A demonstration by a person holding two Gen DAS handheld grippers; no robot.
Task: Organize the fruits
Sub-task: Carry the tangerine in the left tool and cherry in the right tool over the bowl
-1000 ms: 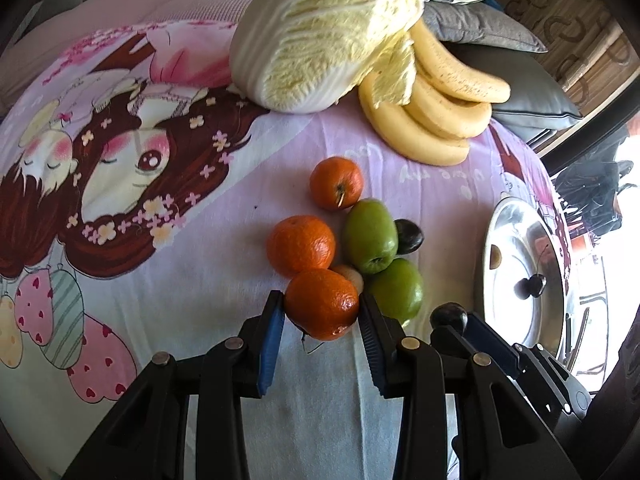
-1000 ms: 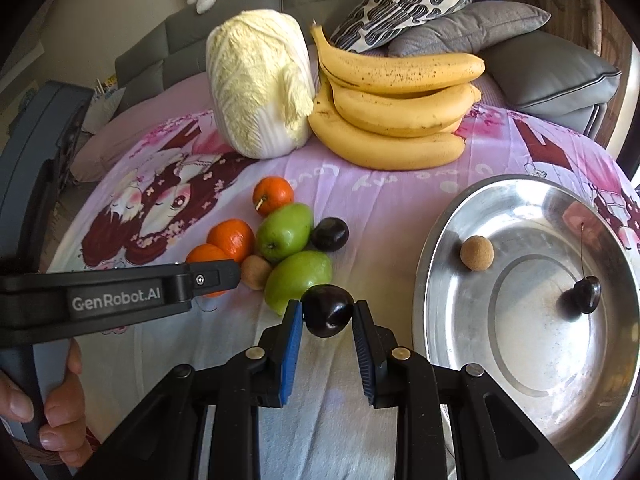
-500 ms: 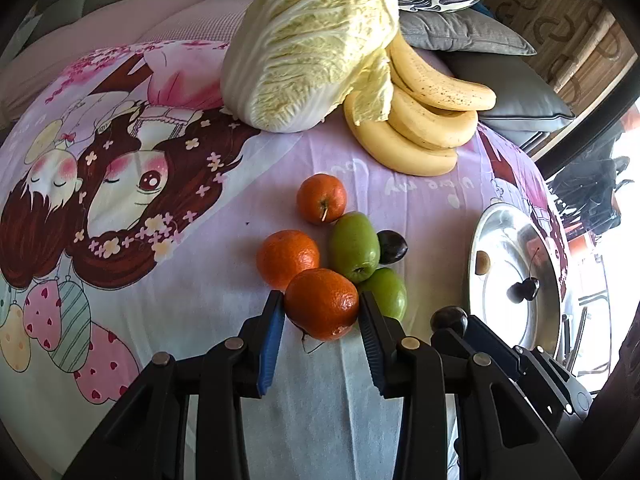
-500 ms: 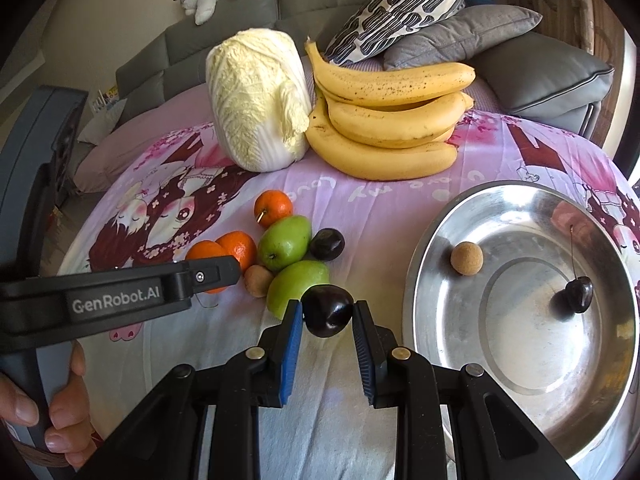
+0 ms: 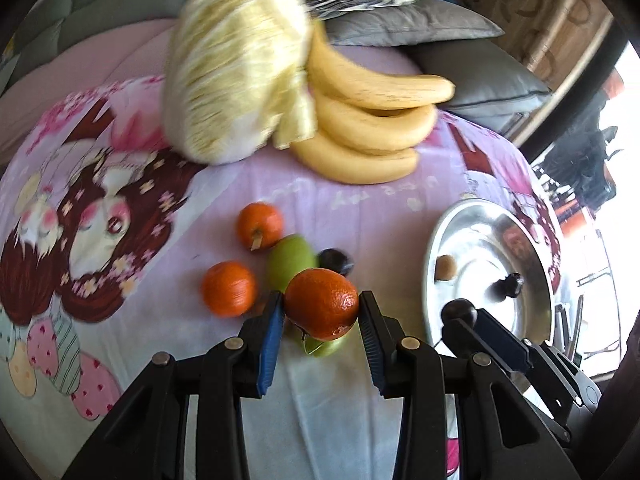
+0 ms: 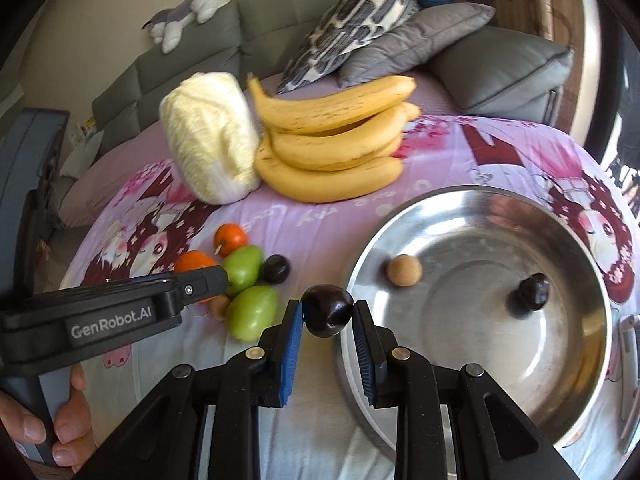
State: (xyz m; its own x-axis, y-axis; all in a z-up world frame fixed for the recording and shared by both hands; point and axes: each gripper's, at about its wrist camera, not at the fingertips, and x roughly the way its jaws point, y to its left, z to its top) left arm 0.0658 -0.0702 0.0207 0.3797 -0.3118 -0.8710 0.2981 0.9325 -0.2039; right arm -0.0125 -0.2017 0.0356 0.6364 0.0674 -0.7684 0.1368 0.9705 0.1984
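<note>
My left gripper [image 5: 320, 312] is shut on an orange [image 5: 322, 303] and holds it above the fruit pile. My right gripper [image 6: 327, 312] is shut on a dark plum [image 6: 327, 310] by the near left rim of the steel bowl [image 6: 472, 196]. The bowl holds a small brown fruit [image 6: 404, 270] and a dark cherry [image 6: 530, 292]. On the cloth lie two oranges [image 5: 260, 226] [image 5: 229, 288], two green fruits [image 6: 242, 269] [image 6: 253, 312], a dark plum [image 6: 275, 269] and a small brown fruit [image 6: 220, 305]. The bowl also shows in the left wrist view [image 5: 444, 240].
A bunch of bananas [image 6: 332, 148] and a napa cabbage [image 6: 210, 152] lie at the back of the cloth-covered table. Cushions [image 6: 420, 40] and a sofa stand behind. The left gripper body [image 6: 104, 312] crosses the right wrist view at left.
Both grippers have risen and moved right toward the bowl with their fruit. The pile looks smaller and farther in the left wrist view.
</note>
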